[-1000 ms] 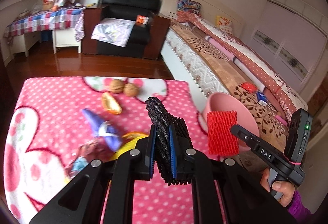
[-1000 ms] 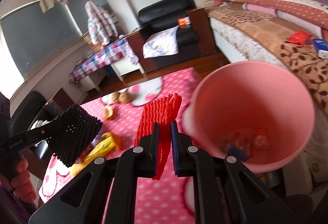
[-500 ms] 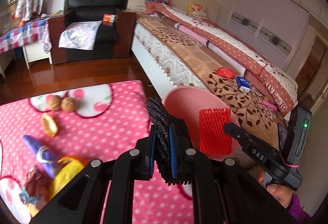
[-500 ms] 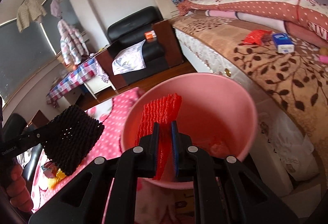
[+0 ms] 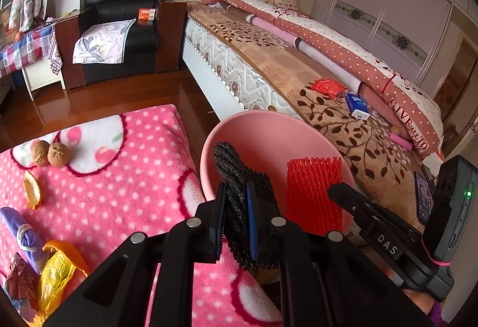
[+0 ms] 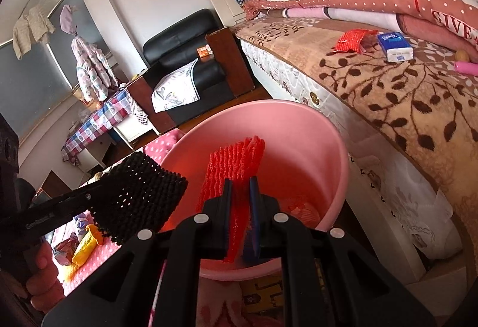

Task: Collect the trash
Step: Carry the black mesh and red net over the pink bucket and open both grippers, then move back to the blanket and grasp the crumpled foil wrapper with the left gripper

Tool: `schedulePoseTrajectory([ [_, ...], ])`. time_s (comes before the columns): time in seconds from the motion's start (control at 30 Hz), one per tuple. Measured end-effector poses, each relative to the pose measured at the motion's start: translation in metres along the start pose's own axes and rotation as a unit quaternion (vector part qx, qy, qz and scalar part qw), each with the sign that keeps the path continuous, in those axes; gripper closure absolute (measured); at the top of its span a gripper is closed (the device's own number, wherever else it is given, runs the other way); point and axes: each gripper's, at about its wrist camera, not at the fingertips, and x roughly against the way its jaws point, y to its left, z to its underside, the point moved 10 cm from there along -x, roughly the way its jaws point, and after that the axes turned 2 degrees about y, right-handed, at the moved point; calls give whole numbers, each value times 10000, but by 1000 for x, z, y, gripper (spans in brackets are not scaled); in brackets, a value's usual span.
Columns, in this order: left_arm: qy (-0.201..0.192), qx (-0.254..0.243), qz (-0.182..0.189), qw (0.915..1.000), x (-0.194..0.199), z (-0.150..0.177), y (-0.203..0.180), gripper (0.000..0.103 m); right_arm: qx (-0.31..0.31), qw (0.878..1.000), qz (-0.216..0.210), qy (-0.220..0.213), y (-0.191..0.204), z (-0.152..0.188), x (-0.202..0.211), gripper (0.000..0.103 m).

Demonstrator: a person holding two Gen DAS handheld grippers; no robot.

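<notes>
1. Bedroom: a bed (image 5: 313, 79) runs along the right side, a black armchair (image 5: 125, 16) stands far left, and a pink dotted blanket (image 5: 119, 192) covers the near surface on the left.

2. Pink bin (image 6: 334, 153) — sits between the blanket's right edge and the bed. Some wrappers lie at its bottom, blurred; I cannot name them.

3. Red foam net (image 6: 236, 168): pinched edge-on between the pads of the right gripper (image 6: 239, 207), hanging over the bin's mouth. Judged: held there so that it drops inside when the jaws part.

4. Black foam net (image 5: 236, 201): pinched likewise by the left gripper (image 5: 236, 216), jaws pressed onto it. It hangs at the bin's near-left rim, partly over the opening — whether fully inside the rim line I cannot tell. In the right wrist view the same net lies left of the red one, near but apart.

5. Judged step: both pieces carried to the bin, release not yet done. The red one looks better centred; the black one may need a little more travel to the right.

6. Outward, on the blanket's near-left: a yellow wrapper (image 5: 53, 276), an orange peel (image 5: 31, 191), a purple wrapper (image 5: 25, 234) and two walnuts (image 5: 49, 153) farther back. The wrappers and peel look like trash not yet collected.

7. On the bed, well apart from the bin: a red packet (image 5: 328, 87) and a blue tissue pack (image 5: 357, 105).
</notes>
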Motion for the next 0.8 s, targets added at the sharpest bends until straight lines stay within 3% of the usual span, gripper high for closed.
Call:
schedulePoseTrajectory([
  [0.17,-9,22,-22,10000,-1,0,1,64,-76,10000,-2,64,-4,1,-3,91],
  [0.37,-4,90,-56,9999,2,2,7,62,-203,9996,-2,206,-6,4,-7,90],
  [0.57,16,169,-94,9998,8,8,15,61,-222,9994,-1,248,-3,6,-7,75],
  [0.8,-10,247,-146,9996,20,18,24,61,-129,9997,-73,208,9,8,3,75],
])
